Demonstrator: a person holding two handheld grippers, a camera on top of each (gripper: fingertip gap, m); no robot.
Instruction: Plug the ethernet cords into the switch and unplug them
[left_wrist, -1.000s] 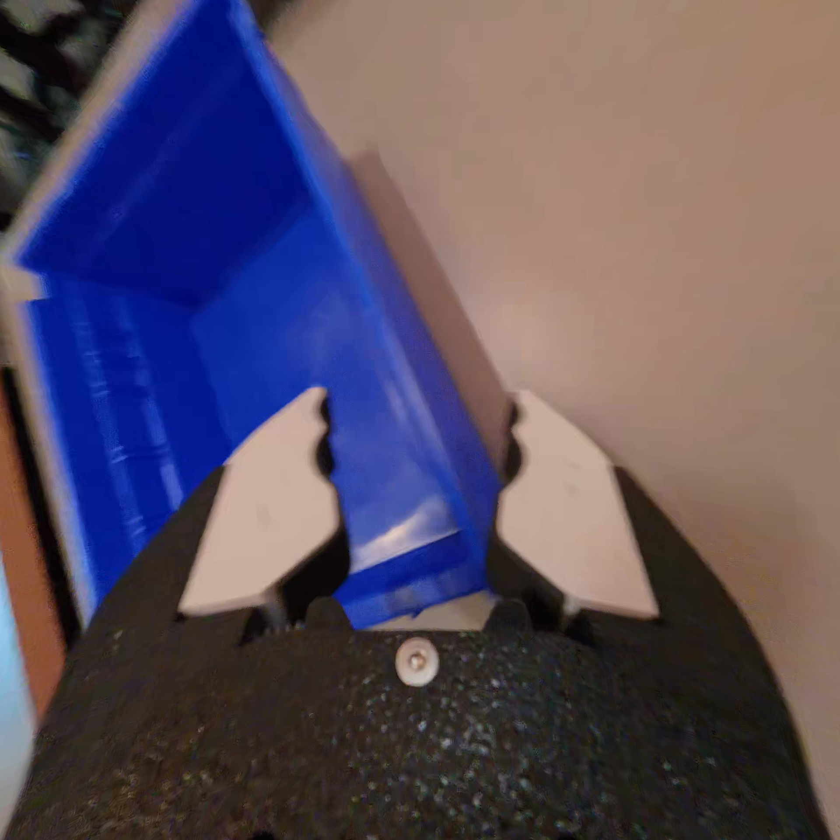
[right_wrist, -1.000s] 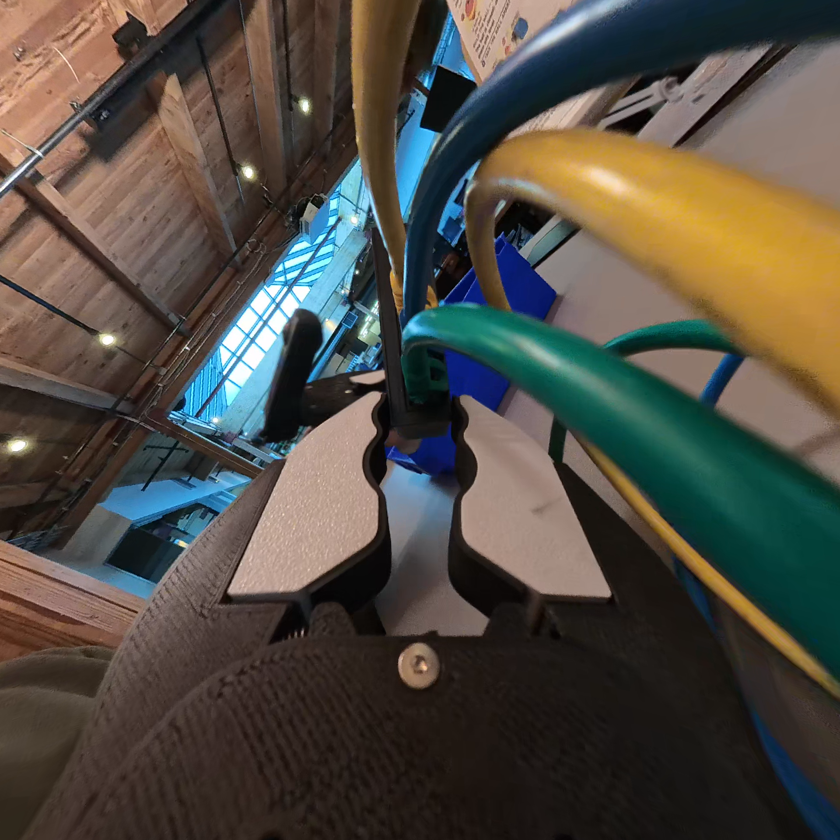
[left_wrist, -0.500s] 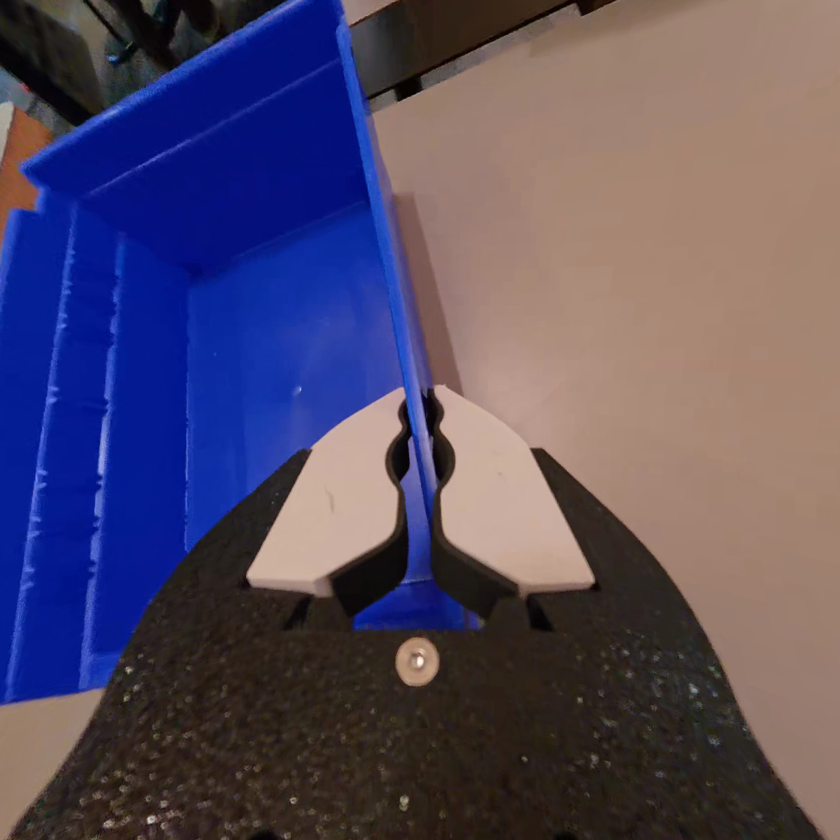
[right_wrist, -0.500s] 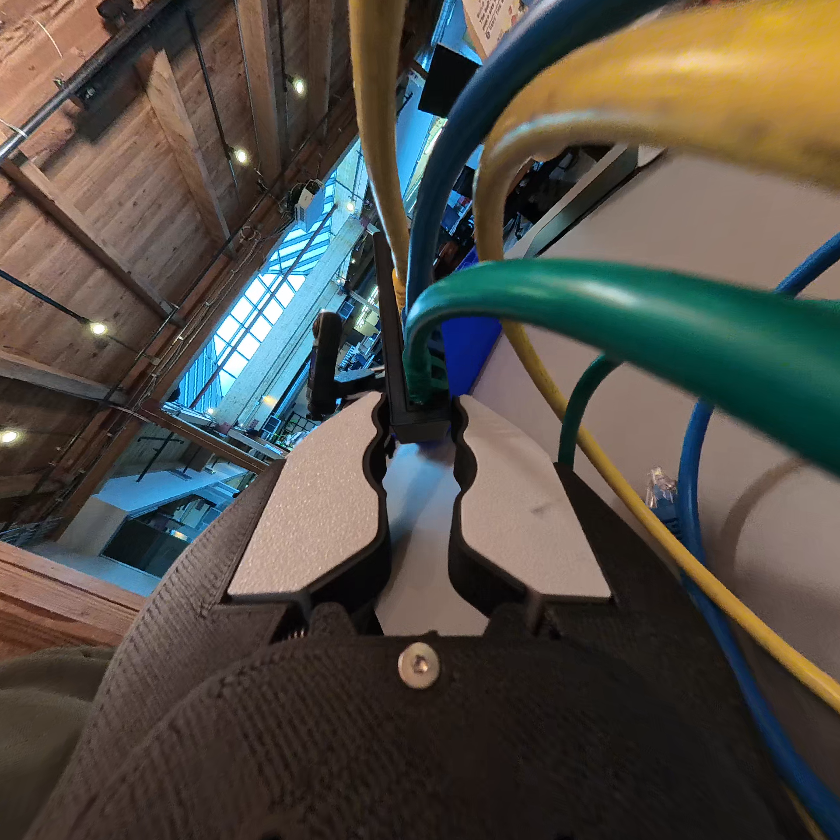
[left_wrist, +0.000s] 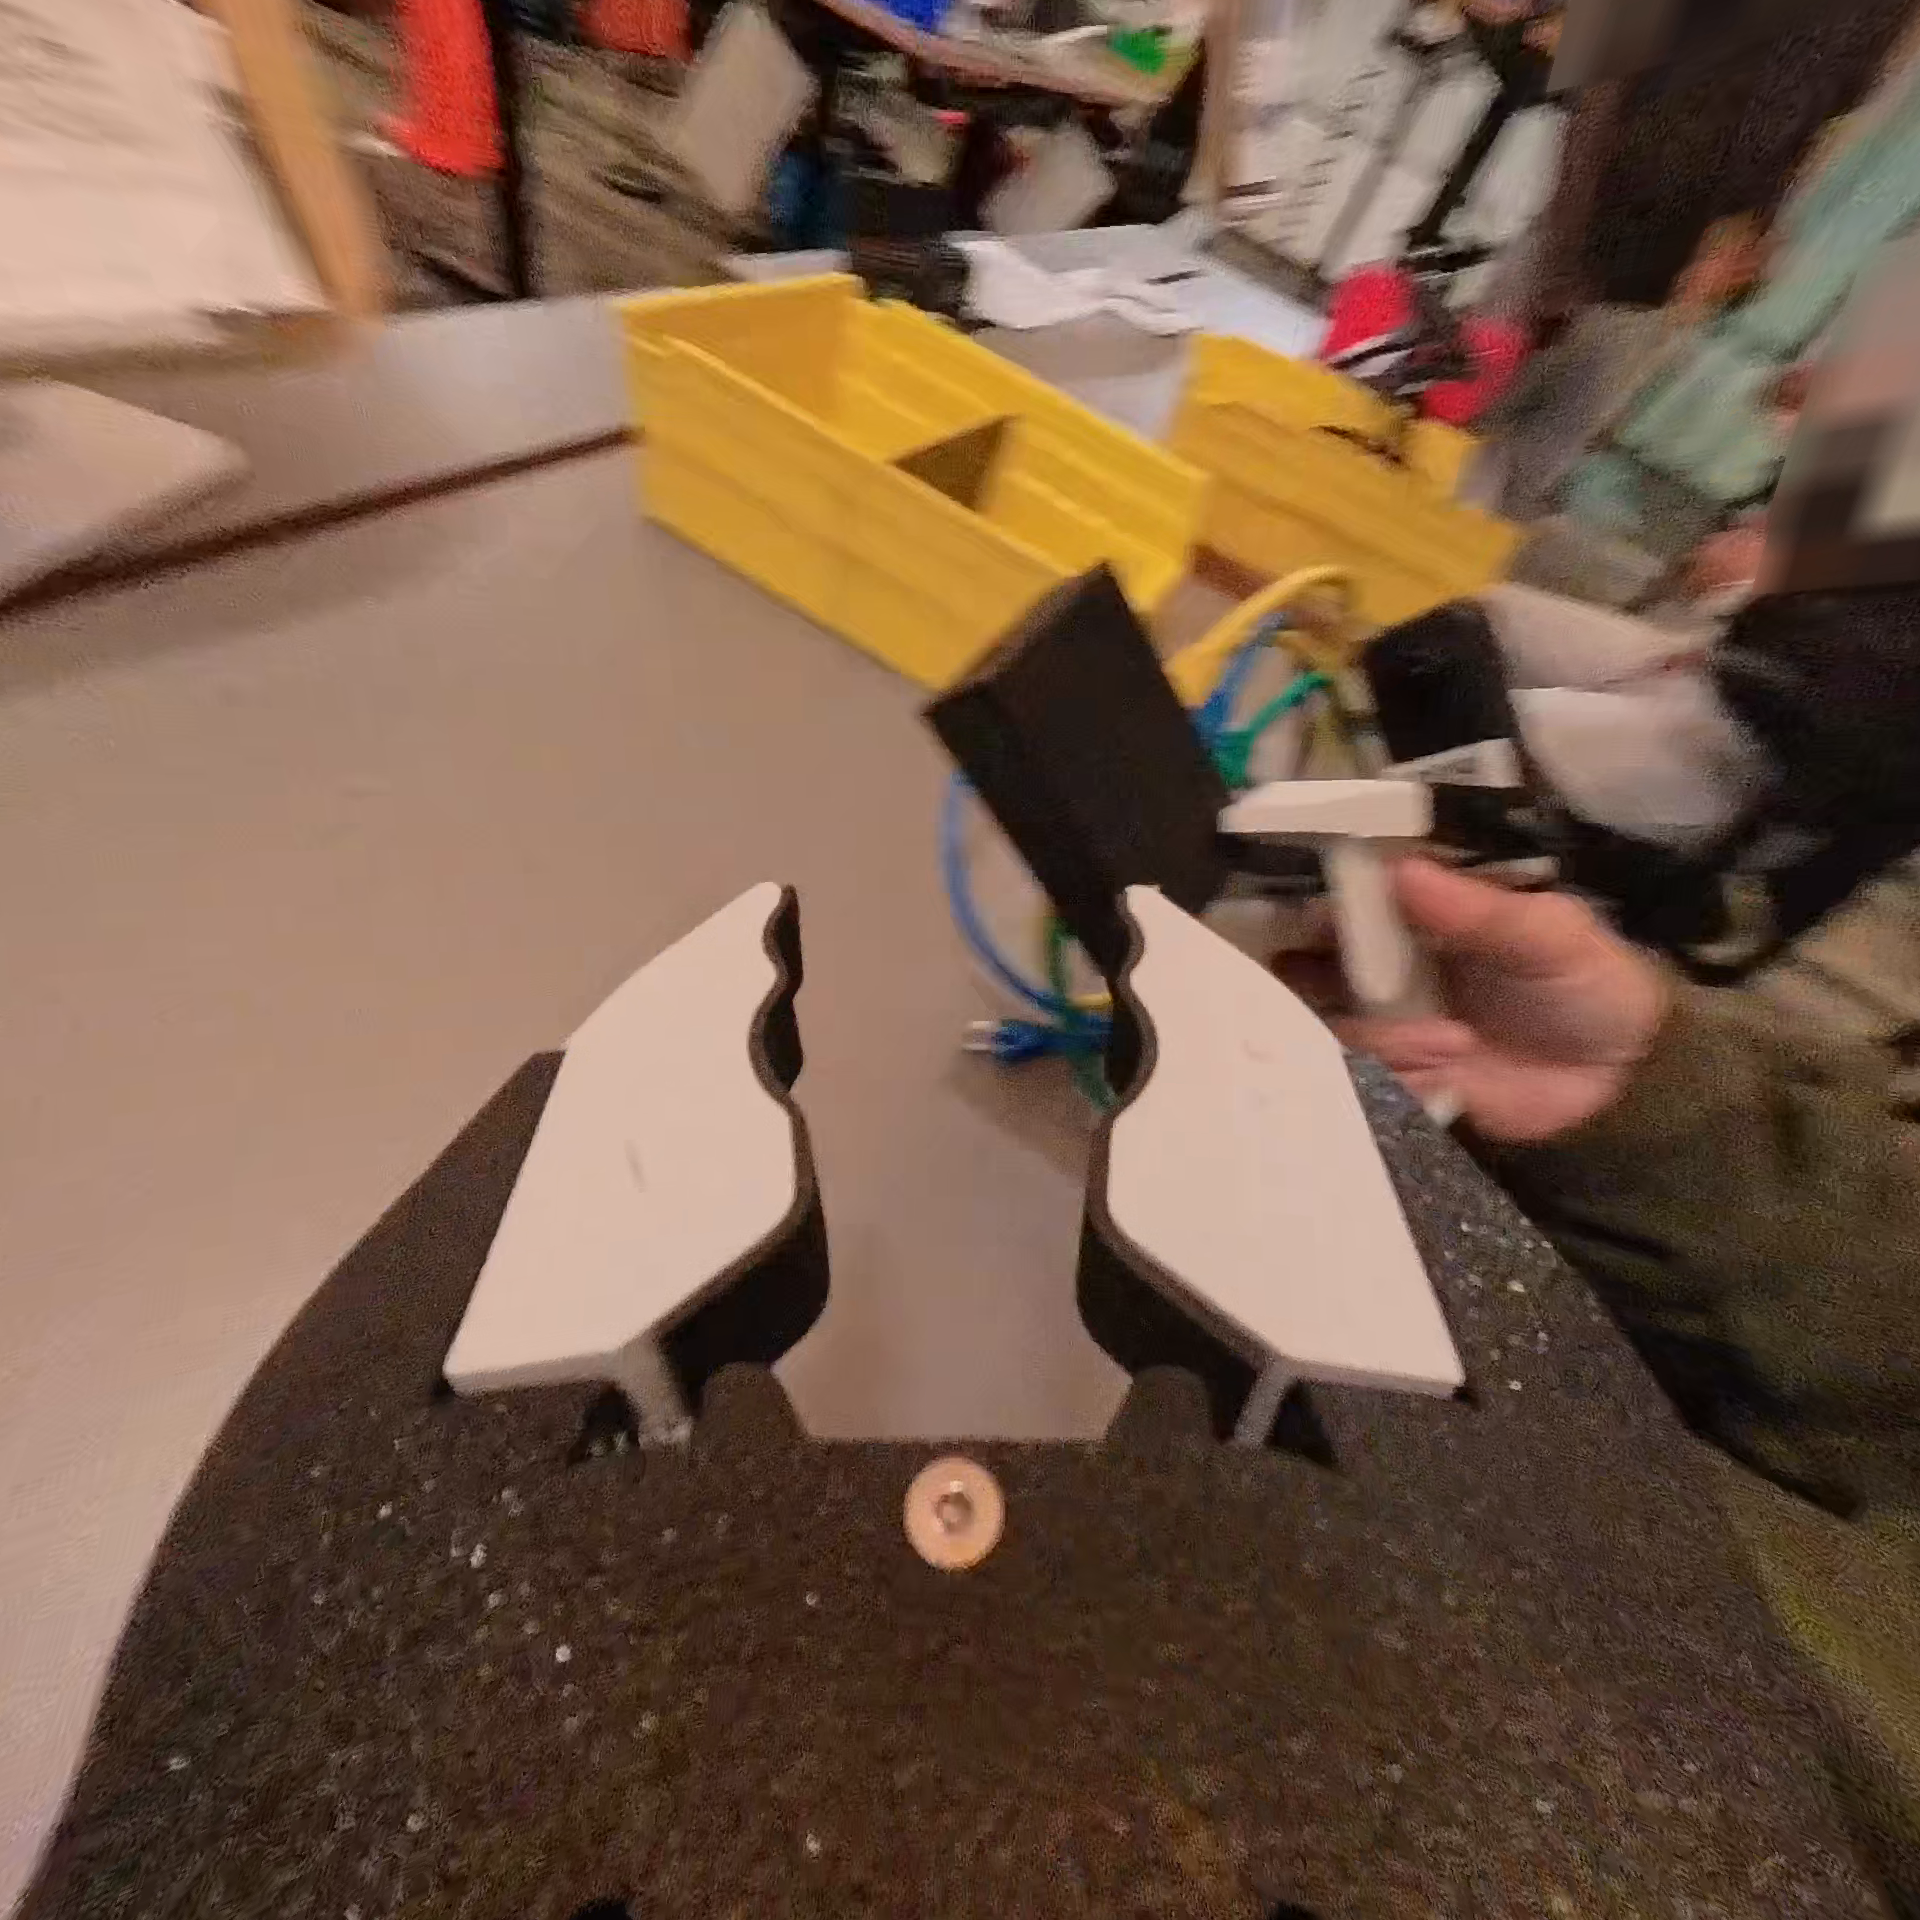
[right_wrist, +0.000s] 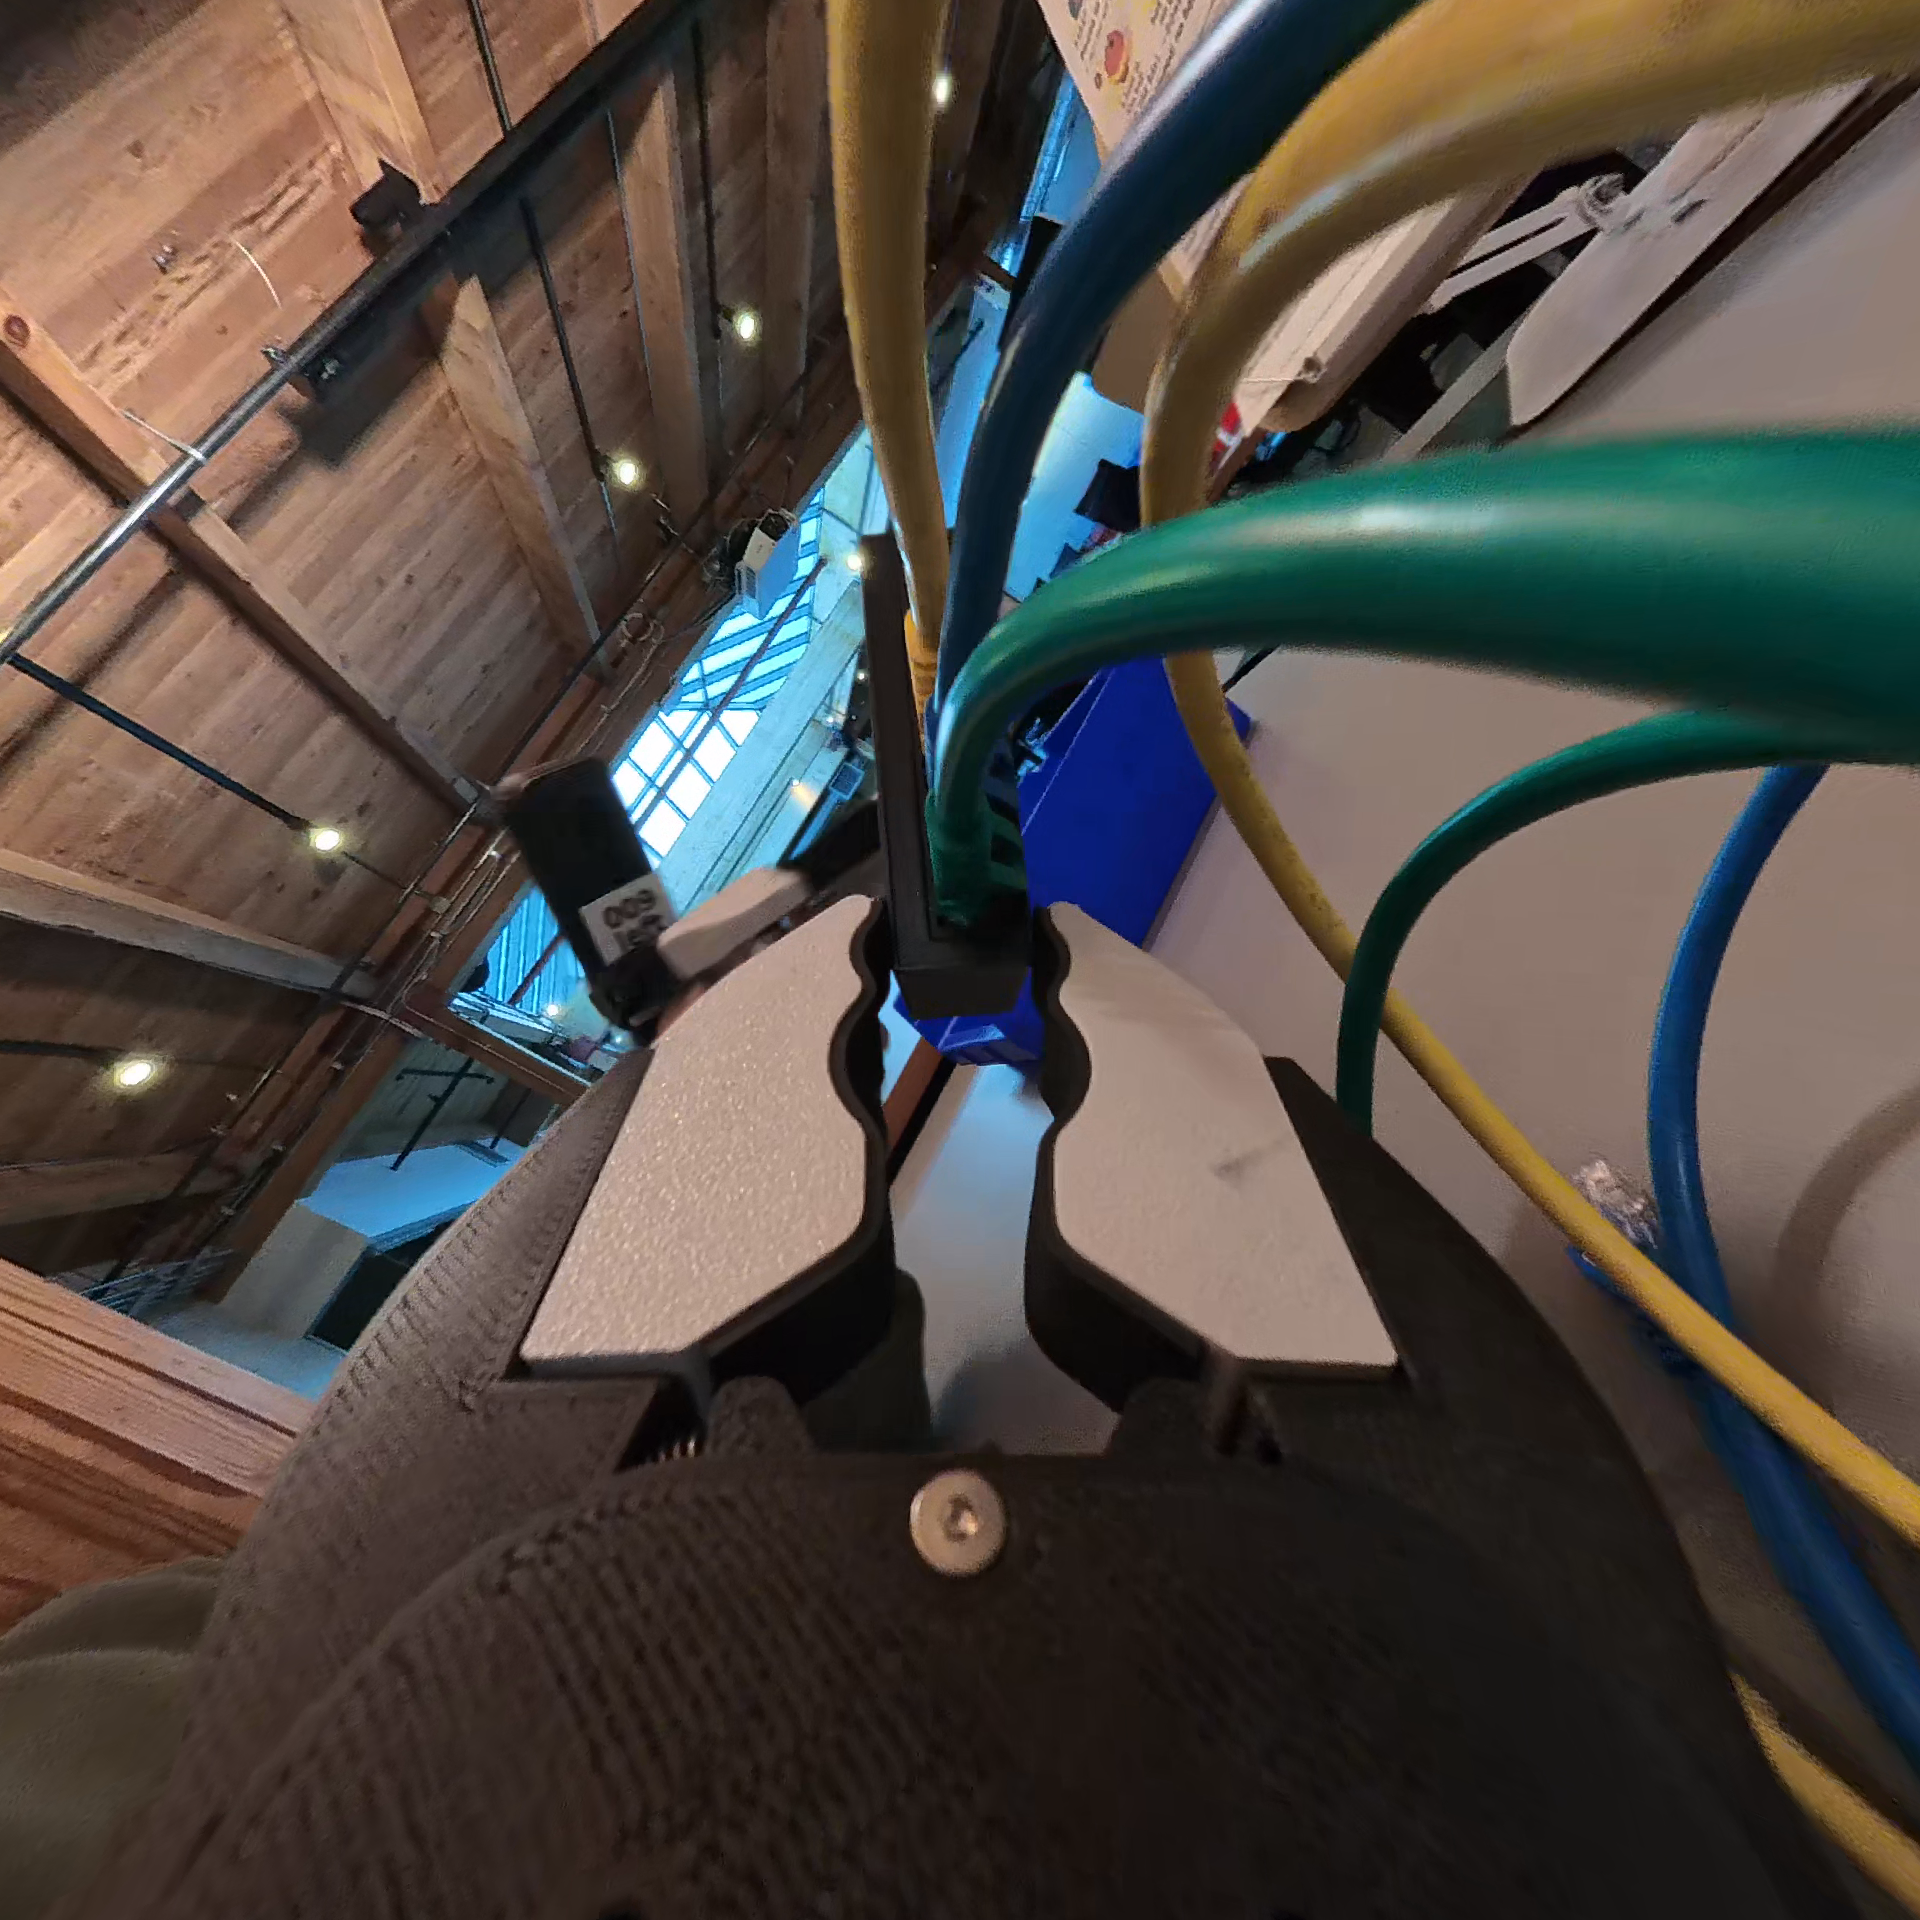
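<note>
The black switch (left_wrist: 1081, 748) hangs tilted in the air above the grey table (left_wrist: 416, 831). My right gripper (right_wrist: 956, 935) is shut on its lower end (right_wrist: 961, 982). A green cord (right_wrist: 1455, 540), a dark blue cord (right_wrist: 1039, 343) and a yellow cord (right_wrist: 883, 312) are plugged into it. A light blue cord (right_wrist: 1704, 987) trails on the table, with a loose plug (right_wrist: 1610, 1205) beside it. My left gripper (left_wrist: 954, 904) is open and empty, just below and left of the switch. The cords (left_wrist: 1278, 707) hang behind the switch in the left wrist view.
Two yellow bins (left_wrist: 883, 520) (left_wrist: 1340, 488) stand on the table behind the switch. A blue bin (right_wrist: 1112, 790) sits beyond the switch in the right wrist view. A hand (left_wrist: 1527, 997) holds the right gripper's handle. Clutter and a person fill the background.
My left gripper, shut on the blue bin's wall half a second ago, has let go, opened, and swung round to face the switch. My right gripper still holds the switch.
</note>
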